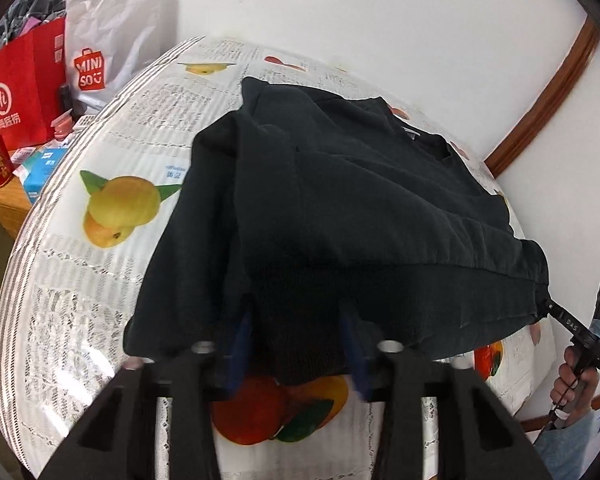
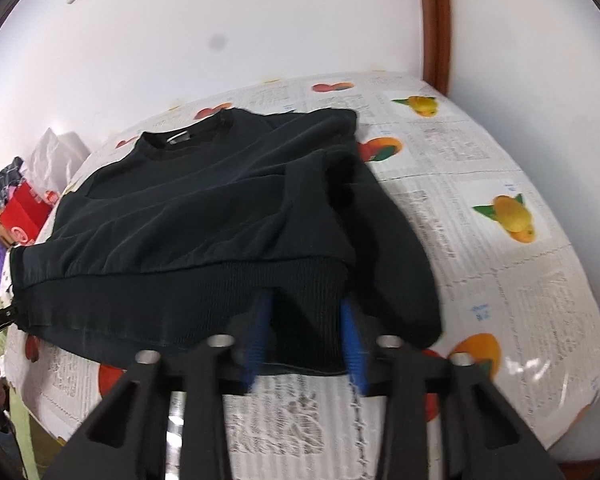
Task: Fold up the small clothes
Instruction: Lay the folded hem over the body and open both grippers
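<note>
now both jaws clamp the black sweatshirt's [image 2: 204, 208] ribbed hem [image 2: 304, 300], lifted off the table [image 2: 500, 280].

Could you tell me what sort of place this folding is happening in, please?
Probably a room in a home: a table under a fruit-printed plastic tablecloth, red and white shopping bags on a small wooden side table, and a black sweatshirt laid out.

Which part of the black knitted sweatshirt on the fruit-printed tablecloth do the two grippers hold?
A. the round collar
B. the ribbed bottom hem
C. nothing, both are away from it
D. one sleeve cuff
B: the left gripper and the right gripper both have their blue fingers on the ribbed bottom hem of the black knitted sweatshirt, while its round collar lies at the far side.
</note>
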`<state>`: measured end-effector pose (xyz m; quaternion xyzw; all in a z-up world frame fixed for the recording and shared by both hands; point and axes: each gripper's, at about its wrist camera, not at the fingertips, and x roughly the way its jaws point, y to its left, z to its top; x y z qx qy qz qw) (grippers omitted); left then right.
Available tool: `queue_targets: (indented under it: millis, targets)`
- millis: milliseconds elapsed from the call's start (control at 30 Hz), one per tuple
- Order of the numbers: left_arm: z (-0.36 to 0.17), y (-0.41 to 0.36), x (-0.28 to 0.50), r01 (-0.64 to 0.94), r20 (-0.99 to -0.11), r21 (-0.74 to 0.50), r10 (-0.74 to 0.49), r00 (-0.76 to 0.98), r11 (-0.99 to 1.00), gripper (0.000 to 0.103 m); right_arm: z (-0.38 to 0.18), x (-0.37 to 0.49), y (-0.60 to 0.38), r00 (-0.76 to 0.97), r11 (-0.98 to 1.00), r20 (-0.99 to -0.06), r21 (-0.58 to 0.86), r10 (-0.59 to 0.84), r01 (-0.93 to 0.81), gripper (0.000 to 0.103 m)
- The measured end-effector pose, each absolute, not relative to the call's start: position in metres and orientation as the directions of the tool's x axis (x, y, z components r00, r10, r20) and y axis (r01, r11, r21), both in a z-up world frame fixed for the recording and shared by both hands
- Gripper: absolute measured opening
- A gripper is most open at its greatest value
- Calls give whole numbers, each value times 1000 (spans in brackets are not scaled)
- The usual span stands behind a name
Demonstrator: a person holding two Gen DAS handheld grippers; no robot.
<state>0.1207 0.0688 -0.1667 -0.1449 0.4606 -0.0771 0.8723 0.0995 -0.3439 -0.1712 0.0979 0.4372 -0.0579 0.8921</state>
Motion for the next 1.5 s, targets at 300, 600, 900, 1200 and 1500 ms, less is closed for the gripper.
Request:
queue_targets:
  millis: [300,600,900,1200,1500]
  targets:
    - [-123,72,117,37,-710,-336,-279,647,941,7,-131,97,-357,715,960,-694,250,84,130,9]
    - [-101,68,152,45,-680,-303,-249,689,952,6,-100,130,-365,772,952,-630,281,89,119,5]
    - [-110,67,207,25,-707,-265,-212,674,964,7,-115,180,-381,764,937,-639,315,92,150,5]
    - [-139,69,232,26,-772,-263,-226,594,965,9,-153,210,-385,697,943,-712,281,82,177,8]
    - [-120,70,206,112,-750,-301,-308,586,947,30,-129,174,-374,707,966,-707,207,36,157,28]
